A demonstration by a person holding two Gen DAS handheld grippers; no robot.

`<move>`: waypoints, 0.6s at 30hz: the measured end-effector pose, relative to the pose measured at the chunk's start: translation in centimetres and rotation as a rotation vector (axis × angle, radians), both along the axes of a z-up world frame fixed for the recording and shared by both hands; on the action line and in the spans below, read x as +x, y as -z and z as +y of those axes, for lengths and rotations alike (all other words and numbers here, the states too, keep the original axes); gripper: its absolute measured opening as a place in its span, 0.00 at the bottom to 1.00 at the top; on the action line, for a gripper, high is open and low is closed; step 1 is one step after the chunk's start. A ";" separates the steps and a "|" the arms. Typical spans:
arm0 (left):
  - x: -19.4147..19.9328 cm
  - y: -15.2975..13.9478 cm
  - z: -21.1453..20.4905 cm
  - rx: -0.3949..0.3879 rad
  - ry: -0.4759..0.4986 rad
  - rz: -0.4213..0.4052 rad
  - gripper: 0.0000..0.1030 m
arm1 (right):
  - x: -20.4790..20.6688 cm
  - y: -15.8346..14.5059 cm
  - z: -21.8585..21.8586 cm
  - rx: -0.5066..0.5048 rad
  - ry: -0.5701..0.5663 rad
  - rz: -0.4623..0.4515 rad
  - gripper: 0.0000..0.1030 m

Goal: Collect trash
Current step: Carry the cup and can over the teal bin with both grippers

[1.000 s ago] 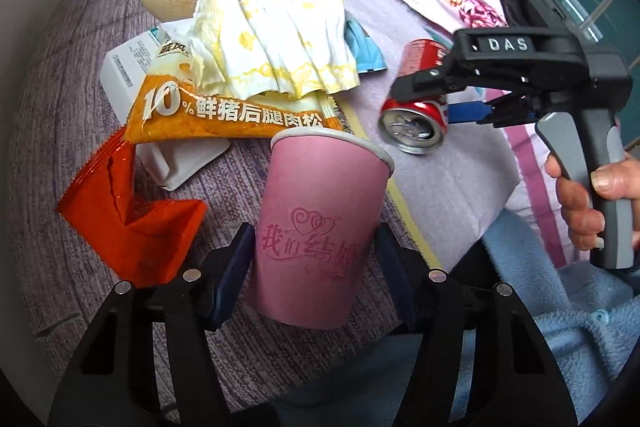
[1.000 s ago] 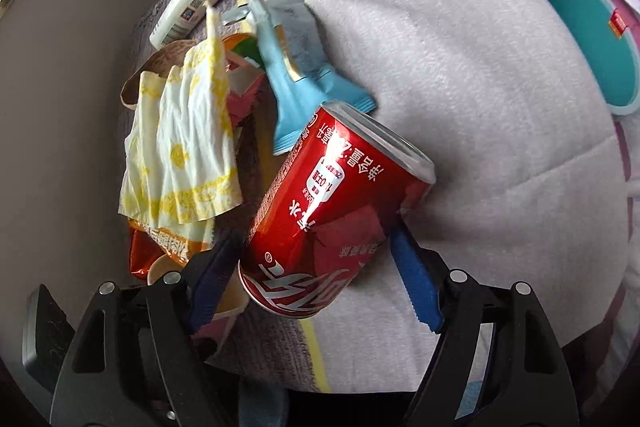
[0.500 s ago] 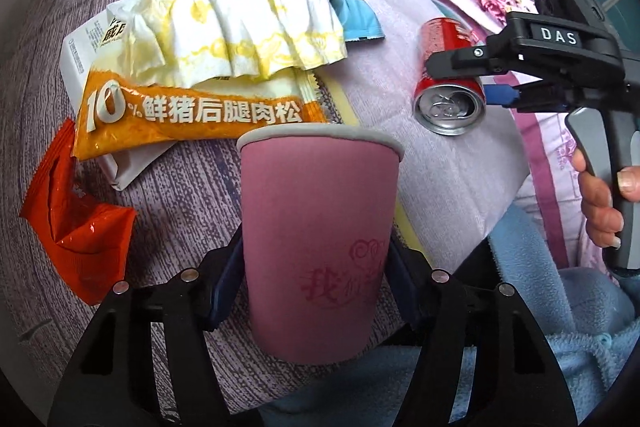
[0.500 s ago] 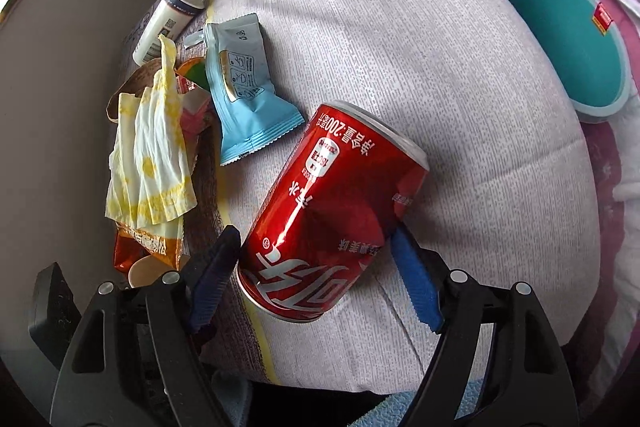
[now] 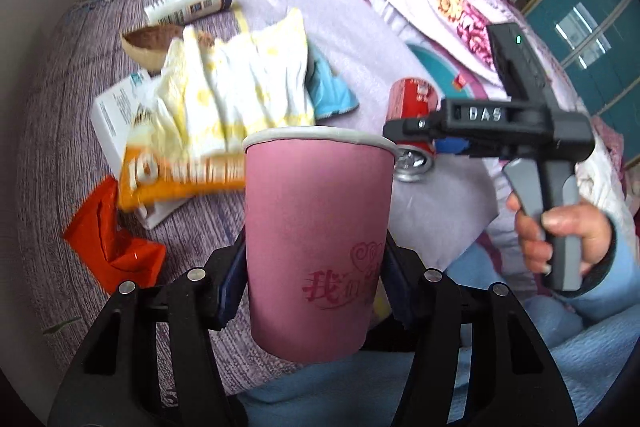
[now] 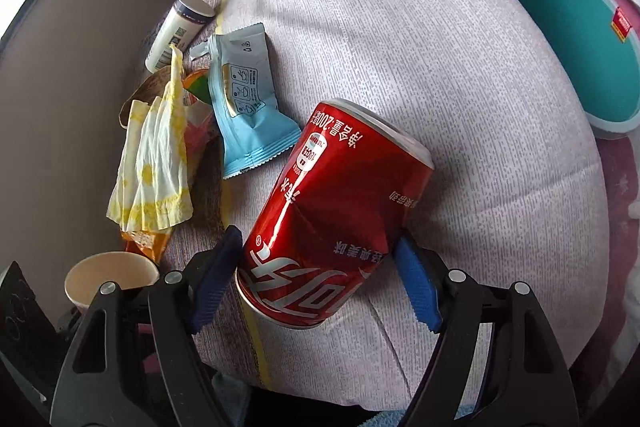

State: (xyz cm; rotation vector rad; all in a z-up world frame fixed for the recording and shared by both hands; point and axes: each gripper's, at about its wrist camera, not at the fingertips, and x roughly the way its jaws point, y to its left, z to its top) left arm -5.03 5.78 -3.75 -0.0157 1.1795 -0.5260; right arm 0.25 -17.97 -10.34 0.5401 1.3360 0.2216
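While the left gripper (image 5: 316, 291), jaws closing, clamps the upright pink paper cup (image 5: 316, 239) and the right gripper (image 6: 320, 279) pinches the dented red aluminium can (image 6: 336, 215), both pickups look made, so carrying them beyond the right tongs to the round teal bin (image 6: 572, 39) seems next.

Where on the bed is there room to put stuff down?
Bare cover lies between the blue packet, the red can and the teal tub. The side by the yellow-white wrapper and white bottle is crowded.
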 end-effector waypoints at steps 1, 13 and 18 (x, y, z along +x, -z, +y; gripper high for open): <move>0.2 -0.6 -0.1 -0.014 -0.008 -0.008 0.58 | 0.0 -0.4 -0.4 0.004 0.007 -0.010 0.70; 5.0 -3.7 -5.7 -0.050 -0.008 -0.073 0.58 | 0.4 -3.9 -6.7 0.004 0.137 -0.124 0.70; 7.6 -3.3 -9.6 -0.046 0.019 -0.062 0.58 | 0.7 -4.9 -11.1 -0.020 0.226 -0.174 0.70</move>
